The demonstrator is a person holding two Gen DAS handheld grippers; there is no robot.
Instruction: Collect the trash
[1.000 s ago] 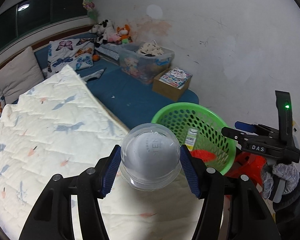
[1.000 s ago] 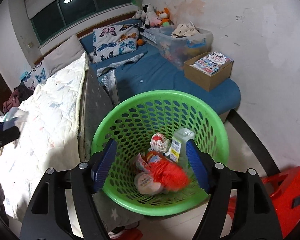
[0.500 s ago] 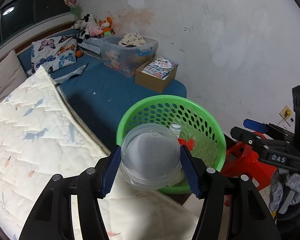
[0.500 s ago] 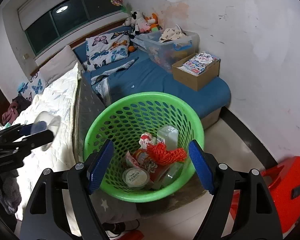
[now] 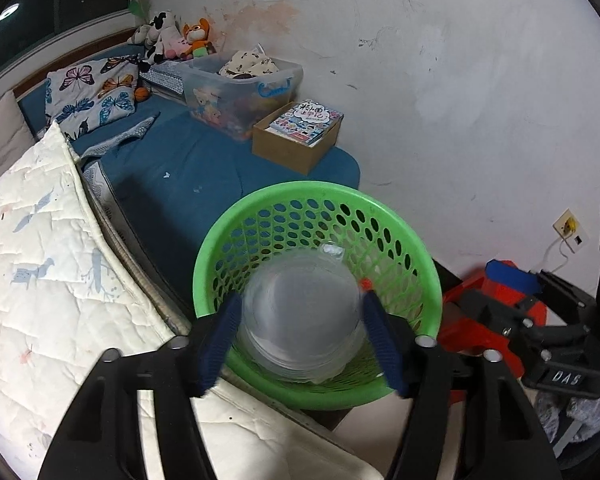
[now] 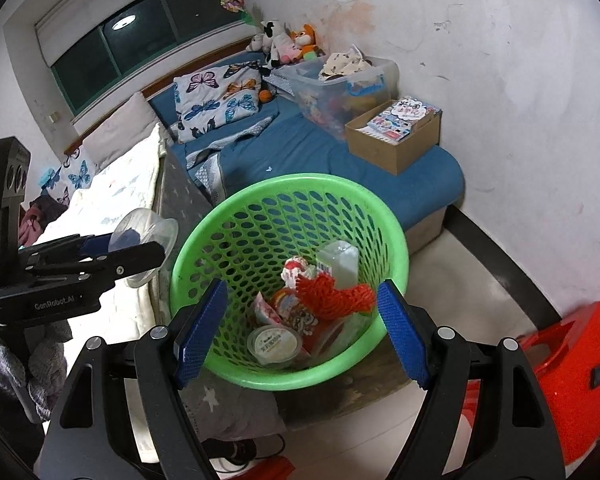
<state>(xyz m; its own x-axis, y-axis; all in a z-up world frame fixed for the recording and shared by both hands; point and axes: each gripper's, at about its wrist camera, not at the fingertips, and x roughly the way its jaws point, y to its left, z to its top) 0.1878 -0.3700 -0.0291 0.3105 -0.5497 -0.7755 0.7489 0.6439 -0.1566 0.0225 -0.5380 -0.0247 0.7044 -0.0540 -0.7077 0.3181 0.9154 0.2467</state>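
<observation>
The bed with its white quilt fills the left side of the left wrist view. It is the biggest thing here, and the trash seems to come from around it.

Next is the green basket. It sits low in the middle of both views, on the floor right beside the bed's end. It looks like the place where the trash goes, and it stands close so things can just be dropped in. It already holds a red net bag, a clear bottle, a small round tub and some wrappers.

The left gripper is at the bottom middle of its own view, and at the left edge of the right wrist view. A clear plastic cup sits between its blue pads. The jaws have just been opening, and there looks to be a little gap beside the cup now. The cup looks blurry. I think it is being let go so it falls into the basket. In the right wrist view, though, the cup is beside the rim, so it might miss.

The right gripper hangs over the basket at the bottom of its view. Its jaws are wide apart and hold nothing.
</observation>
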